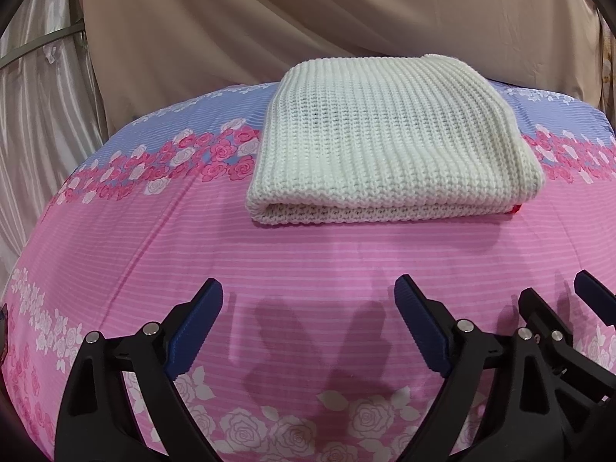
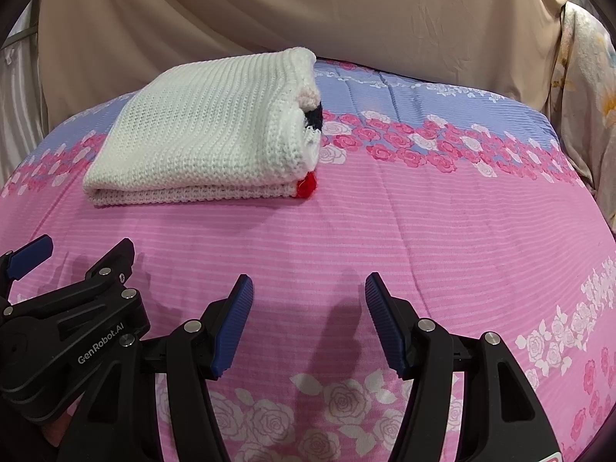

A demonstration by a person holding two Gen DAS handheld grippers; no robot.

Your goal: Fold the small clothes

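Observation:
A white knitted garment [image 1: 389, 142] lies folded into a thick rectangle on the pink and blue rose-print sheet [image 1: 269, 254]. In the right wrist view the garment [image 2: 204, 134] shows a red spot and a dark stripe at its right edge. My left gripper [image 1: 310, 288] is open and empty, well short of the garment's near edge. My right gripper [image 2: 309, 283] is open and empty, to the right of the garment and nearer than it. The right gripper [image 1: 554, 292] shows at the right of the left wrist view; the left gripper [image 2: 82, 250] shows at the left of the right wrist view.
Beige cloth [image 1: 308, 11] hangs behind the bed. Pale satin curtains [image 1: 42, 123] hang at the left. A floral fabric [image 2: 581, 84] hangs at the far right. The sheet stretches bare to the right of the garment [image 2: 442, 200].

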